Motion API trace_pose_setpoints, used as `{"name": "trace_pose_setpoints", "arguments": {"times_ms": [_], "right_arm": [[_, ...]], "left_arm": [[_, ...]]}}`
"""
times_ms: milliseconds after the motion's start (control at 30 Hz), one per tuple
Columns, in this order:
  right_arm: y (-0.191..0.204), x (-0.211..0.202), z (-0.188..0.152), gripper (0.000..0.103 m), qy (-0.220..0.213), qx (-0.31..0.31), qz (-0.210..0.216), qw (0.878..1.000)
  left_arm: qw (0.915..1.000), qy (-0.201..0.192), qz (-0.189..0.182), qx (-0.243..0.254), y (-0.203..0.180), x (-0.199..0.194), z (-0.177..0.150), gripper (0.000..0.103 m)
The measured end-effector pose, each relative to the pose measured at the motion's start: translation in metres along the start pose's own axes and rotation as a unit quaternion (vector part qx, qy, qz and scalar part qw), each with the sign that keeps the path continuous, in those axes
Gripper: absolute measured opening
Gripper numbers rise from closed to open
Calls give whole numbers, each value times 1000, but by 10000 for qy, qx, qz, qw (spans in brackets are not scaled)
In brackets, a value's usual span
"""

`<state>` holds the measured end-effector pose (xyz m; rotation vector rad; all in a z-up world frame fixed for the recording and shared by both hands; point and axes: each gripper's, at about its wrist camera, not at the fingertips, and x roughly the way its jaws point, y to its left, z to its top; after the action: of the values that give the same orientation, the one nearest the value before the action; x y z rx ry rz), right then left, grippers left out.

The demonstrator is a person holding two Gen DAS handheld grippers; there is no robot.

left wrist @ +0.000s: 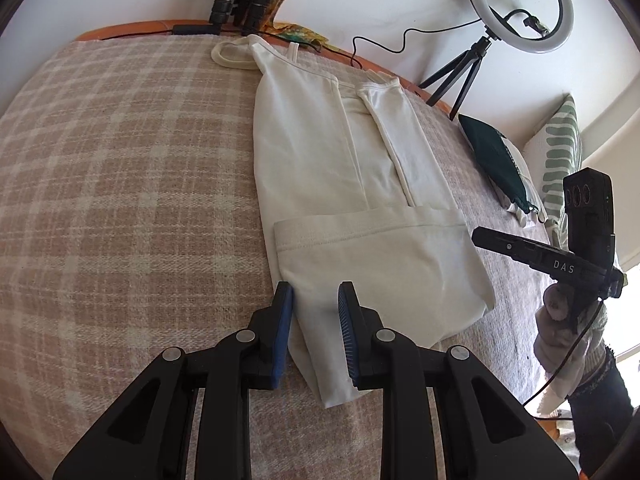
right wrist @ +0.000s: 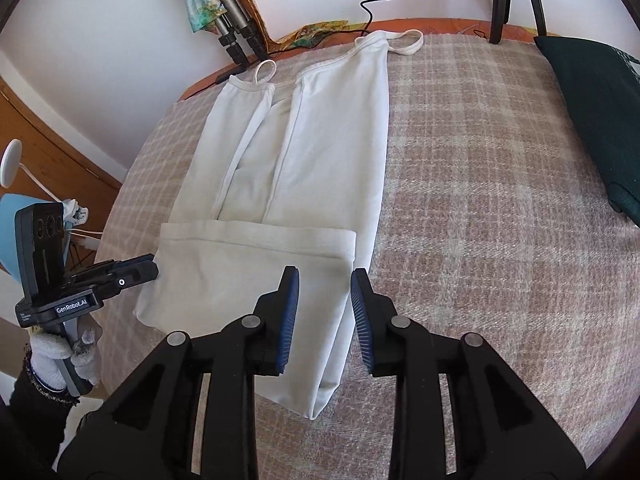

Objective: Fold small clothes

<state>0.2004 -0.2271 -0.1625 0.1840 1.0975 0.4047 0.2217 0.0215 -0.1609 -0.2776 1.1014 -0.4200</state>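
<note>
- Lying flat on the plaid blanket [left wrist: 120,168] of the surface, the white camisole [left wrist: 340,152] has both sides folded inward and its hem end doubled back over the body.
- The left hand-held gripper [left wrist: 316,320] is released, its blue pads [left wrist: 285,312] straddling the near folded edge without closing on it.
- The right hand-held gripper [right wrist: 325,316] is likewise released, jaws apart over the camisole's opposite near edge.
- Only the left wrist view shows a ring light [left wrist: 520,4] on a tripod and a striped cushion [left wrist: 560,152].
- Only the right wrist view shows a blue lamp [right wrist: 8,236].
- A dark green pouch [right wrist: 592,120] lies on the blanket, well apart from the camisole.
</note>
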Motion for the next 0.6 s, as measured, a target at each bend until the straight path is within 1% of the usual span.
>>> {"name": "trace_pose_setpoints", "arguments": {"times_ms": [67,133,200,233,267,333,400,433,467,500,533,600], "right_arm": [[13,-5,-2,29,-51,-250,29,9997],[32,-10,-6,29,-46,-632,187,9978],[50,-11,-10,29,47,-952,445,9945],[58,-9,-11,28,135,-1085,572,9924],[65,-5,-12,28,222,-1217,609,9904],[76,8,-16,29,443,-1449,493,9872],[78,22,-23,29,678,-1562,219,9851],[77,25,-27,28,736,-1591,124,9844],[76,23,-29,29,687,-1579,155,9849],[72,18,-29,28,613,-1513,267,9862],[68,12,-28,29,504,-1391,393,9882],[59,5,-24,29,361,-1138,541,9914]], "left_arm": [[10000,-23,59,20,0,3,4,22],[9999,-51,110,60,0,6,8,22],[9994,-119,199,239,-2,9,11,22],[9987,-177,291,370,-4,11,13,22],[9975,-237,419,512,-7,13,14,22],[9948,-279,650,729,-12,16,18,22],[9937,-271,768,770,-16,12,19,22],[9926,-372,815,816,-17,6,17,22],[9914,-482,835,888,-20,-2,14,22],[9910,-567,727,966,-24,-11,9,22],[9914,-591,516,1043,-28,-18,4,22],[9912,-483,189,1215,-38,-27,-9,22]]}}
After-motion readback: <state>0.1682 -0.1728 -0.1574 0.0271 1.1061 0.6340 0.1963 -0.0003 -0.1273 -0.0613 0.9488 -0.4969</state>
